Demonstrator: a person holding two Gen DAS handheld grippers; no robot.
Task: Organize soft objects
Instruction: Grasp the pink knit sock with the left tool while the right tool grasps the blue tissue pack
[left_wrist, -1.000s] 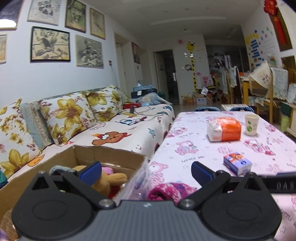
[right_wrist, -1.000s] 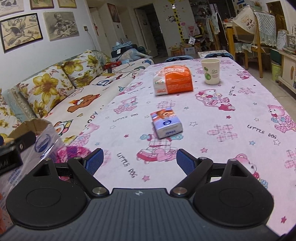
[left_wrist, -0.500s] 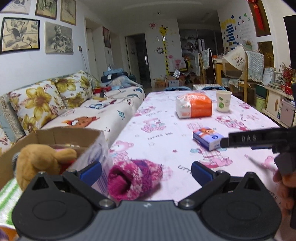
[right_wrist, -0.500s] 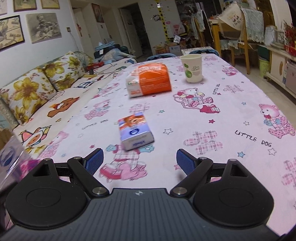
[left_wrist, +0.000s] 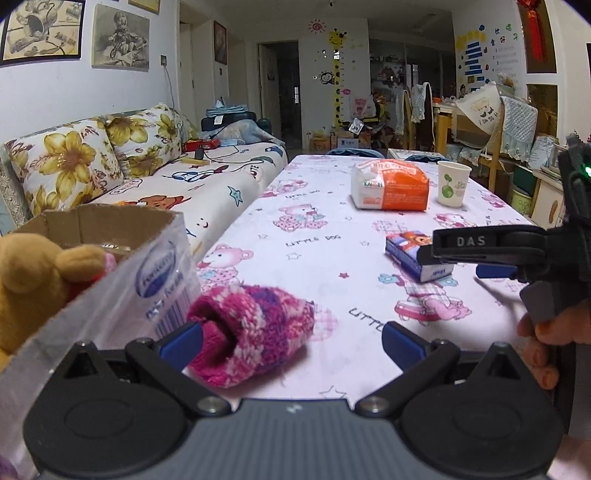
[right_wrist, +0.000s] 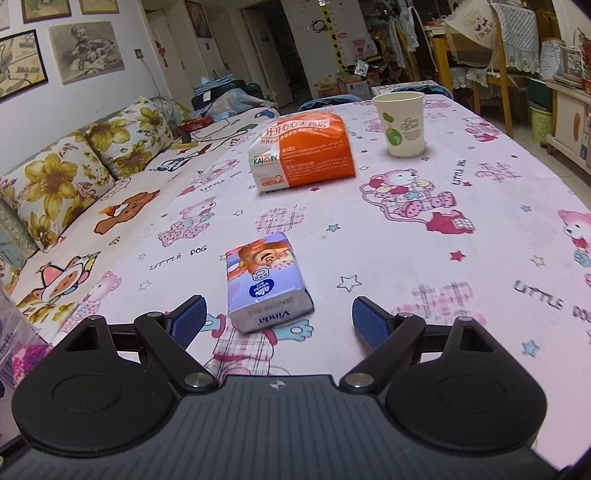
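A pink cartoon-print tablecloth fills mid-frame. Lower left, the fuzzy pink knitted sock (tube-shaped) lies beside the cardboard box; the left gripper is spread. The right gripper, also spread, frames a glossy tissue pack.

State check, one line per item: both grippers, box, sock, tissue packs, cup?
Left gripper: open, empty.
Right gripper: open, empty.
Brown cardboard box: open-topped, tan plush toy inside.
Pink knitted sock: lying on table, outside box.
Small blue tissue pack: flat, sealed.
Orange-white tissue pack: lying flat.
White paper cup: upright.
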